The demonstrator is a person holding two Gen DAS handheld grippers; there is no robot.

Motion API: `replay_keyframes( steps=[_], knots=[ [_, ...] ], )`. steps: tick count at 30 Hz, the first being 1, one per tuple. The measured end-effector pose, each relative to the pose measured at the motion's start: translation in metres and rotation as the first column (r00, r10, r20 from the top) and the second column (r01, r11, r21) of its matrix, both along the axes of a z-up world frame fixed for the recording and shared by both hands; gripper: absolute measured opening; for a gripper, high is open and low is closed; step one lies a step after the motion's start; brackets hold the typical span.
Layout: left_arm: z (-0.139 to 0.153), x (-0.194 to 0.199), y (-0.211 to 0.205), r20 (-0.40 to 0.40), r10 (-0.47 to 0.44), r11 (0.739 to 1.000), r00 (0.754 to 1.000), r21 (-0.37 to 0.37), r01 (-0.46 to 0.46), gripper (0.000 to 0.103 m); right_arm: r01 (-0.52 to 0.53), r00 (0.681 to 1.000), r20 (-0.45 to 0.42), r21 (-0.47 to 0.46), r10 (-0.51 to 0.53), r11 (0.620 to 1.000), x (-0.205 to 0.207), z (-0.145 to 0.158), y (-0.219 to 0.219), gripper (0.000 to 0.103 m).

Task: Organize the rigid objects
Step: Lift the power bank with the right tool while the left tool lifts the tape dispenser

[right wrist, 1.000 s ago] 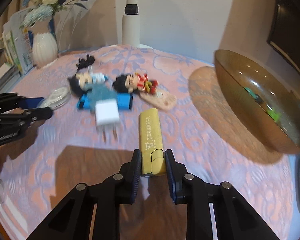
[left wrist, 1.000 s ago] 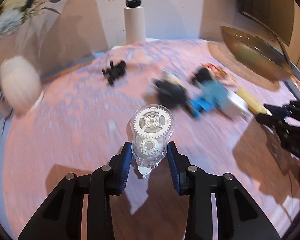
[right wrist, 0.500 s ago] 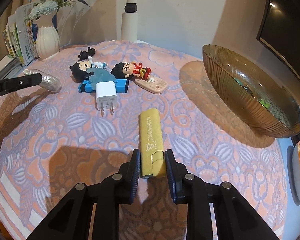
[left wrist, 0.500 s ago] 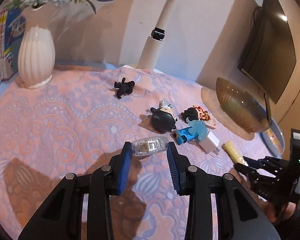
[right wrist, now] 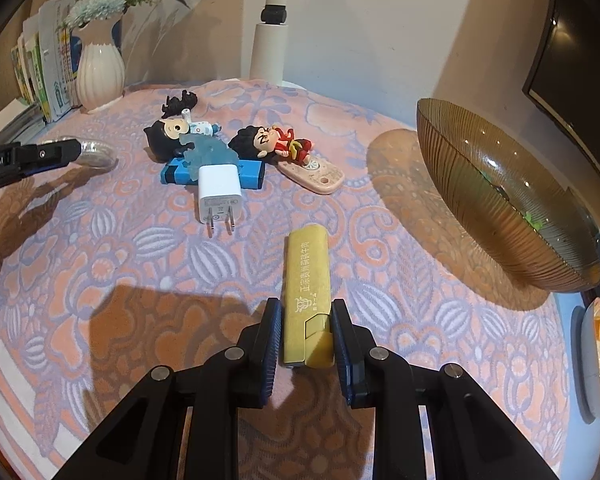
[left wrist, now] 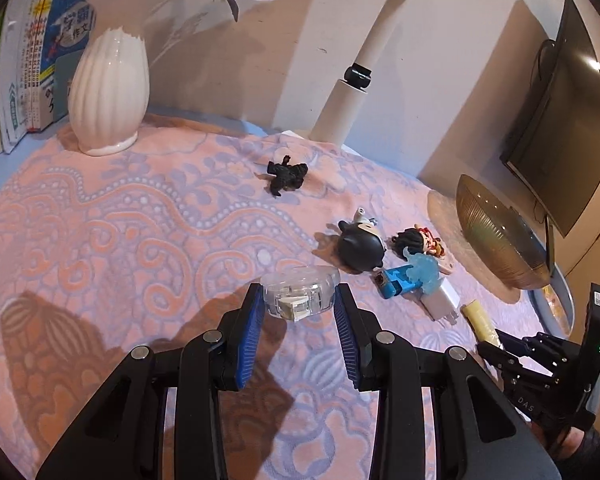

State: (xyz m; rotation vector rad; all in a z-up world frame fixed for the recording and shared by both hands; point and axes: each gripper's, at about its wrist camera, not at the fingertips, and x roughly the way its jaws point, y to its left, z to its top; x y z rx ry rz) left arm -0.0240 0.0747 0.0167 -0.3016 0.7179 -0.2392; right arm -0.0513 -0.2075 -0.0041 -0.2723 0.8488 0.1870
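Both grippers hold items above the patterned pink cloth [right wrist: 140, 264]

Left gripper [left wrist: 298, 308] jaws pinch a clear plastic tape dispenser [left wrist: 300, 290]; right gripper [right wrist: 305, 334] jaws pinch a yellow rectangular lighter [right wrist: 307, 292], with the amber ribbed glass bowl [right wrist: 500, 200] at its two o'clock

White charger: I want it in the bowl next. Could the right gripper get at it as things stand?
Probably not yet. The right gripper is shut on the gold lighter. The charger itself lies ahead with bare cloth between, though a pale blue figure lies against its far end.
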Motion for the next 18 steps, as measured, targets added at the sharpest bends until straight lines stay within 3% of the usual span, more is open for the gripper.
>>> replay_keyframes(
  steps=[12, 18],
  knots=[
    [-0.002, 0.002, -0.005, -0.009, -0.079, 0.997, 0.997, 0.012, 0.079, 0.032, 0.022, 0.999, 0.046, -0.153, -0.015, 0.988, -0.003, -0.003, 0.021, 0.024],
    [-0.001, 0.002, -0.007, -0.003, -0.089, 0.996, 0.996, 0.018, 0.089, 0.032, 0.029, 0.999, 0.037, -0.129, -0.024, 0.991, -0.002, 0.0, 0.016, 0.024]
  ],
)
